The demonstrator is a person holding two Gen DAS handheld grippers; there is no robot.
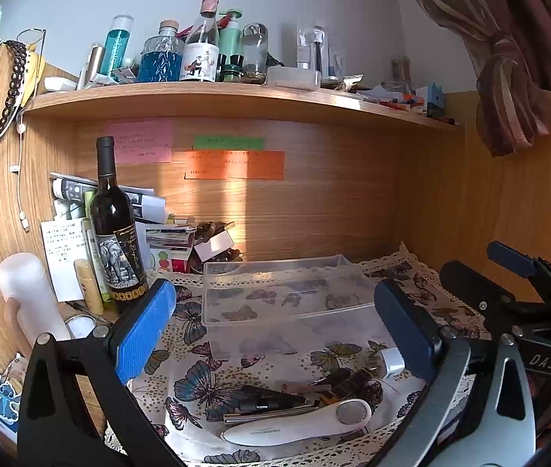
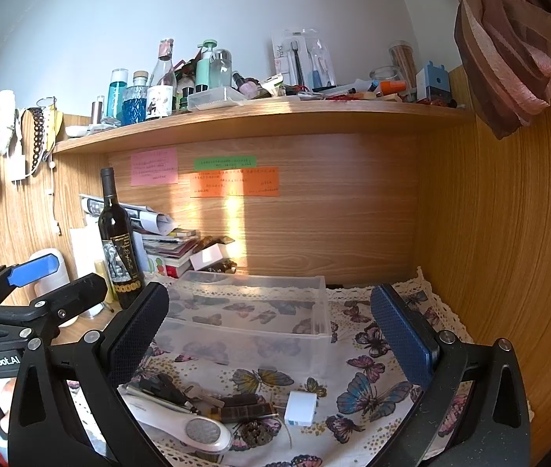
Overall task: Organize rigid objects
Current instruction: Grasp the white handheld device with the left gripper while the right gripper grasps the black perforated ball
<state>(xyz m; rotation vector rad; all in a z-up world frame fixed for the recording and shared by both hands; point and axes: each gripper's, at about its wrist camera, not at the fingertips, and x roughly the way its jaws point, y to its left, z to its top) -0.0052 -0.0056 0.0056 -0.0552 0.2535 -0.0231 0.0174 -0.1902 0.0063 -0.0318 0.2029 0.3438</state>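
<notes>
A clear plastic bin (image 1: 287, 292) (image 2: 252, 319) stands empty on the butterfly-print cloth (image 1: 213, 350) (image 2: 368, 385). In front of it lies a small pile: a white handheld tool with a round grey pad (image 1: 298, 424) (image 2: 182, 424), dark pens and clips (image 1: 271, 401) (image 2: 170, 389), a brown beaded strap (image 2: 244, 408), a small white box (image 2: 300, 408) (image 1: 392, 360). My left gripper (image 1: 275, 327) hangs open above the pile. My right gripper (image 2: 271, 334) is open too, just right of it, nothing between its fingers.
A dark wine bottle (image 1: 117, 241) (image 2: 119, 249) stands left of the bin beside a white bottle (image 1: 28, 295) and stacked books and papers (image 1: 166, 233). A cluttered wooden shelf (image 1: 236, 97) (image 2: 275, 114) runs overhead. Wooden walls close in behind and at the right (image 2: 509, 272).
</notes>
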